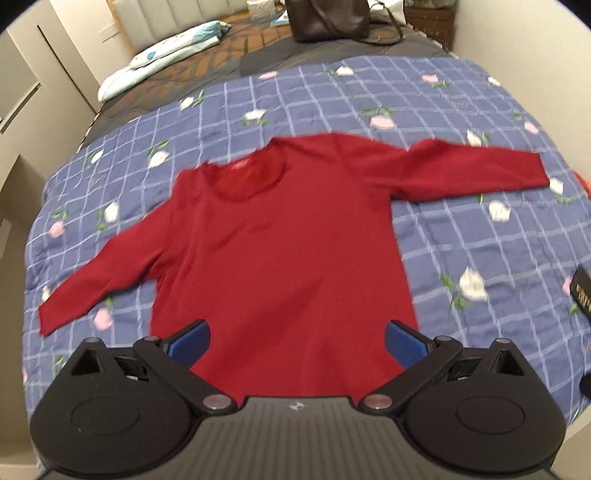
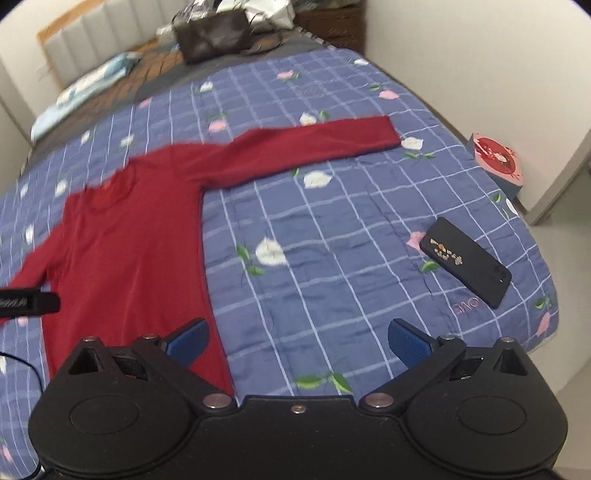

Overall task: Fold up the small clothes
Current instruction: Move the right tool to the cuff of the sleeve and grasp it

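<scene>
Two grippers hang over the bed, both with jaws spread wide and nothing between the blue pads. The left gripper (image 1: 297, 341) hovers above the hem of the red sweater (image 1: 280, 251), its pads sitting either side of the lower body panel without touching cloth as far as the blur allows. The right gripper (image 2: 298, 341) floats just off the sweater's right edge, its left pad over the red fabric, its right pad over bare quilt.

The sweater lies flat and face up on the blue checked quilt (image 1: 461, 229), which is printed with white and pink flowers. Its hem points toward the cameras and its neckline away. Both sleeves are spread outward: one slants down toward the near left of the body, the other reaches out to the right beyond the shoulder.

Right of the sweater, well apart from it, a black phone (image 2: 465, 262) rests on the quilt near the bed's edge. Further right, off the bed, stands a box with a red round picture (image 2: 496, 162).

Beyond the sweater's neckline the quilt ends. A pale blue pillow (image 1: 166, 55) lies far left of the collar, and a dark brown bag (image 1: 328, 18) sits at the head of the bed.
</scene>
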{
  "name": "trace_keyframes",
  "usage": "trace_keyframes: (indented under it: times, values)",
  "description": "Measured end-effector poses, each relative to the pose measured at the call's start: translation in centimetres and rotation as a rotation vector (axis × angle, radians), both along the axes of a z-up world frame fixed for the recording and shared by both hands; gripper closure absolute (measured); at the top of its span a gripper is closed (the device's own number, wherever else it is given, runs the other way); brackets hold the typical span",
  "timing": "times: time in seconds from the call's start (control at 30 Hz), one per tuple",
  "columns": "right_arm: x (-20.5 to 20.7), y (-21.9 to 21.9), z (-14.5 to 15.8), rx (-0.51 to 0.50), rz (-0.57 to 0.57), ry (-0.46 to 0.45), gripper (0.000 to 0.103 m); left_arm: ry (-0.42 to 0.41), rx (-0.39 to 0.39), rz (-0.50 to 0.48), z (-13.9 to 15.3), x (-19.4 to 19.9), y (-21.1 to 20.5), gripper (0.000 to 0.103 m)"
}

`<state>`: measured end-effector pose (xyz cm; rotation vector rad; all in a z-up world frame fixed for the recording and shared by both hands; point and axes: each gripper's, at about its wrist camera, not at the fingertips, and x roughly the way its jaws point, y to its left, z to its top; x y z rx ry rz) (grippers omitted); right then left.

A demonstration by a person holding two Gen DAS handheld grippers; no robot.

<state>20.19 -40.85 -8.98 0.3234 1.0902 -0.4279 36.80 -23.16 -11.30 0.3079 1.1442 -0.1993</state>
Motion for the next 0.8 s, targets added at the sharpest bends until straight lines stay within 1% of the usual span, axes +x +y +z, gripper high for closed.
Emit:
trace_keyframes:
  times: [0.1, 0.2, 0.3, 0.33, 0.4, 0.47, 0.5, 0.6, 0.7, 0.8]
  values:
    - [0.5, -0.8, -0.5, -0.002, -0.015, -0.031, 0.0, -0.005, -0.004, -0.003, -0.4, 1.9, -1.3, 0.0]
    - [1.7, -1.8, -1.2, -0.002, -0.012, -0.031, 0.0, -0.016, 0.007, -0.005, -0.7, 3.5, -2.8, 0.0]
    - [3.0, -3.5, -2.0, 0.024, -0.012, -0.065, 0.0, -0.029, 0.022, 0.001, -1.1, 5.2, -4.4, 0.0]
    - [3.5, -4.1, -2.3, 0.032, -0.015, -0.073, 0.0, -0.035, 0.018, 0.006, -1.3, 5.9, -4.9, 0.0]
    - [4.7, -5.9, -3.1, 0.059, -0.024, -0.105, 0.0, -0.051, -0.02, 0.024, -2.3, 7.0, -5.9, 0.0]
    - [6.0, -7.9, -4.1, 0.093, -0.032, -0.133, 0.0, -0.054, -0.081, 0.058, -4.3, 8.4, -6.9, 0.0]
    - [6.9, -9.2, -4.8, 0.117, -0.029, -0.151, 0.0, -0.048, -0.1, 0.093, -5.6, 9.3, -7.5, 0.0]
    - [9.6, -12.9, -6.8, 0.154, 0.002, -0.175, 0.0, -0.067, -0.101, 0.201, -8.6, 11.5, -9.0, 0.0]
    - [12.7, -17.0, -8.9, 0.126, 0.008, -0.159, 0.0, -0.099, -0.094, 0.279, -11.1, 13.4, -9.8, 0.0]
    - [16.3, -21.7, -11.3, 0.102, -0.013, -0.151, 0.0, -0.086, -0.062, 0.325, -13.8, 15.7, -10.3, 0.0]
